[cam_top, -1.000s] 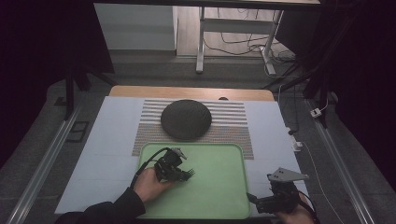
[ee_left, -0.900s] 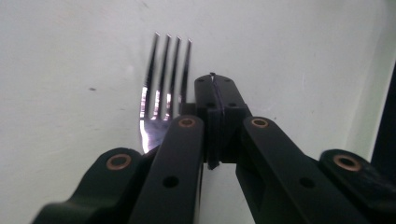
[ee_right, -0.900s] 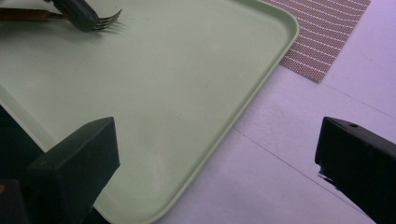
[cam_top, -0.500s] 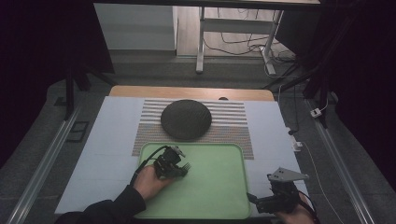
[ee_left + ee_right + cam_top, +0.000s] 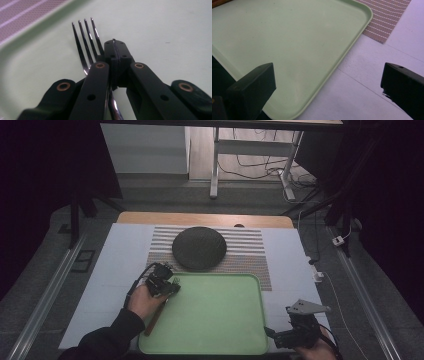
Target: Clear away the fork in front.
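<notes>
My left gripper (image 5: 169, 284) (image 5: 114, 43) hangs over the left rim of the green tray (image 5: 220, 320) (image 5: 162, 25), its jaws shut. A metal fork (image 5: 85, 37) lies along them, with the tines sticking out left of the tips and the neck running back between the jaw arms. In the high view the fork's brown handle (image 5: 154, 316) juts out below the hand. Off the tray's near right corner my right gripper (image 5: 281, 336) (image 5: 328, 82) stands open with nothing between its jaws, looking across the tray (image 5: 287, 37).
A black round dish (image 5: 199, 247) rests on a striped mat (image 5: 250, 251) (image 5: 387, 17) beyond the tray. All of it sits on a white board (image 5: 115, 265) (image 5: 372, 82). Table legs and cables stand farther back on the floor.
The left hand has carried its gripper and the fork leftward and slightly away, from over the tray's inside to its left rim. The right gripper has kept still.
</notes>
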`<state>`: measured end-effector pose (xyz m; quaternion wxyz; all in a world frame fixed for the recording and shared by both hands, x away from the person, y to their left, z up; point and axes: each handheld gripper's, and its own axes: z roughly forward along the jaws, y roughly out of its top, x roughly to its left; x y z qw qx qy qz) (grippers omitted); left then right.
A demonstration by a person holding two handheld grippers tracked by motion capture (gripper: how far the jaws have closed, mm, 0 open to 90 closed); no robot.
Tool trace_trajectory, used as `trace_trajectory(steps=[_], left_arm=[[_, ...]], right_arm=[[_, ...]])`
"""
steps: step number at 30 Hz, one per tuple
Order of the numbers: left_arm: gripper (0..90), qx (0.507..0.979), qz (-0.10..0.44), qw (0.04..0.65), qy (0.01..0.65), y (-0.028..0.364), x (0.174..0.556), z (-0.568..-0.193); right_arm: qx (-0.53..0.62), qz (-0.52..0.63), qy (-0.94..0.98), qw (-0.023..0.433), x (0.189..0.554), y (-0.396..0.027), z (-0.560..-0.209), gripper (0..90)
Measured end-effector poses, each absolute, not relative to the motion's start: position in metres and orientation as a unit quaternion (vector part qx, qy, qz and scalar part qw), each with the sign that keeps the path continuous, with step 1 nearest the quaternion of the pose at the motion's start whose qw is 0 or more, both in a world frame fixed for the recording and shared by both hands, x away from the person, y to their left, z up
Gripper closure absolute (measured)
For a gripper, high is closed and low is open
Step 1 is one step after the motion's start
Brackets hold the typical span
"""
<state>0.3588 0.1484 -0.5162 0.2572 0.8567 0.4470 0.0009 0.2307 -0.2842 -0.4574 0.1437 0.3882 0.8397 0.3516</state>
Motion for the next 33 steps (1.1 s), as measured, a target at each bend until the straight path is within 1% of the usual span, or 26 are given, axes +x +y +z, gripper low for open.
trace_trajectory(steps=[4, 10, 11, 13, 15, 17, 19, 21, 23, 24, 25, 29, 33], left_arm=[[88.5, 0.844, 0.002, 0.259, 0.469, 0.165, 0.363, -0.517], [88.3, 0.837, 0.002, 0.263, 0.481, 0.175, 0.362, -0.514], [85.2, 0.834, 0.002, 0.268, 0.482, 0.177, 0.36, -0.511], [75.0, 0.829, -0.004, 0.286, 0.48, 0.183, 0.355, -0.504], [62.0, 0.824, -0.01, 0.31, 0.475, 0.19, 0.346, -0.497], [56.1, 0.819, -0.015, 0.346, 0.457, 0.2, 0.334, -0.489], [46.5, 0.811, -0.013, 0.38, 0.444, 0.212, 0.319, -0.483], [41.4, 0.8, -0.009, 0.412, 0.437, 0.226, 0.302, -0.477], [32.4, 0.791, 0.002, 0.439, 0.426, 0.239, 0.283, -0.473], [26.0, 0.786, 0.009, 0.451, 0.423, 0.245, 0.273, -0.473], [18.4, 0.784, 0.016, 0.456, 0.422, 0.251, 0.264, -0.472], [1.1, 0.794, 0.061, 0.428, 0.428, 0.269, 0.227, -0.479], [0.0, 0.794, 0.077, 0.42, 0.432, 0.28, 0.202, -0.479]], right_arm=[[0.388, 0.352, 0.84, 0.143, 0.231, -0.284, -0.457, 0.0], [0.388, 0.353, 0.839, 0.143, 0.231, -0.284, -0.457, 0.0], [0.388, 0.353, 0.839, 0.143, 0.231, -0.284, -0.457, 0.0], [0.388, 0.353, 0.839, 0.143, 0.231, -0.285, -0.457, 0.0], [0.389, 0.355, 0.838, 0.144, 0.23, -0.285, -0.457, 0.0], [0.39, 0.355, 0.837, 0.144, 0.23, -0.285, -0.457, 0.0], [0.39, 0.354, 0.837, 0.145, 0.23, -0.285, -0.457, 0.0], [0.389, 0.353, 0.838, 0.146, 0.23, -0.285, -0.457, 0.0], [0.389, 0.353, 0.838, 0.146, 0.23, -0.285, -0.457, 0.0], [0.39, 0.353, 0.838, 0.147, 0.23, -0.285, -0.457, 0.0], [0.39, 0.353, 0.838, 0.146, 0.23, -0.285, -0.457, 0.0], [0.391, 0.353, 0.837, 0.147, 0.229, -0.284, -0.457, 0.0], [0.391, 0.352, 0.838, 0.149, 0.229, -0.284, -0.456, 0.0]])
